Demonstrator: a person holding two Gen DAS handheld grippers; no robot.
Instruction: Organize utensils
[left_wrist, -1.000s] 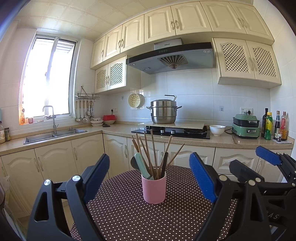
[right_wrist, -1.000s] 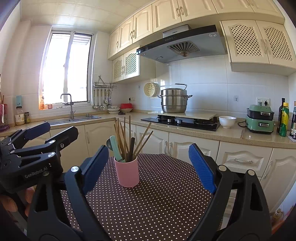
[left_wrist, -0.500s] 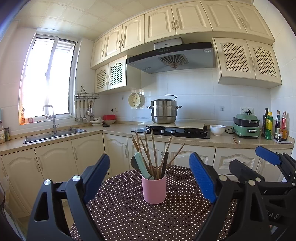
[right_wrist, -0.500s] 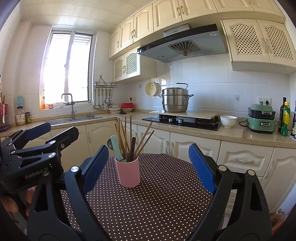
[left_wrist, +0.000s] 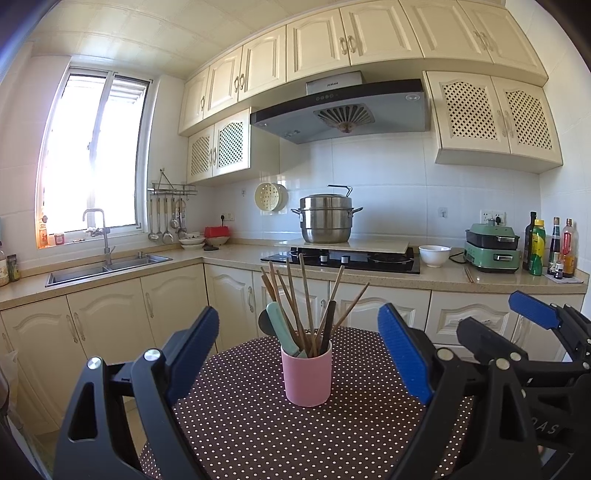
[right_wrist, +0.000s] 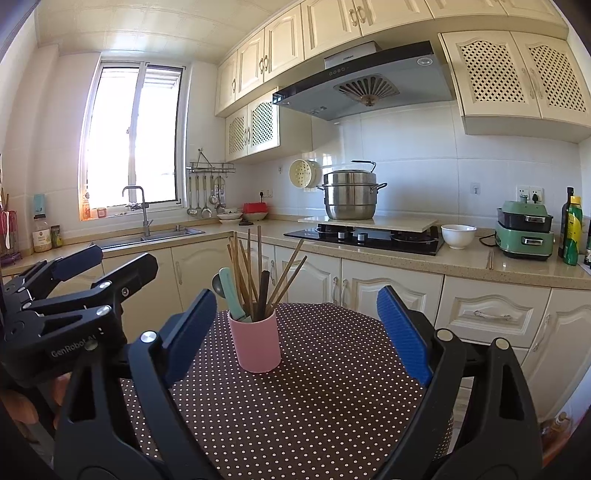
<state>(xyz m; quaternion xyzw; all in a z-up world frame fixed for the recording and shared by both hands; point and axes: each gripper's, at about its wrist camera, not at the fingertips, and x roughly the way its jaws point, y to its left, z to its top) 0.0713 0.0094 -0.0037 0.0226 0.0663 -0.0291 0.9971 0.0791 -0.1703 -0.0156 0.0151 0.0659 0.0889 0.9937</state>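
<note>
Nothing has shifted since a second ago: your left gripper (left_wrist: 297, 343) and right gripper (right_wrist: 295, 326) still hover wide open, holding nothing. The smooth pink cup (left_wrist: 306, 373) stands mid-frame on the dotted brown tablecloth (left_wrist: 258, 435). It is packed with thin wooden chopsticks (left_wrist: 304, 295) and a mint-handled utensil (left_wrist: 280, 325).

A pink cylindrical cup (left_wrist: 308, 373) stands upright on the dotted brown tablecloth (left_wrist: 258, 435), holding splayed wooden chopsticks (left_wrist: 295, 295), a mint-handled utensil (left_wrist: 281, 326) and a dark spoon (left_wrist: 264, 320).
</note>
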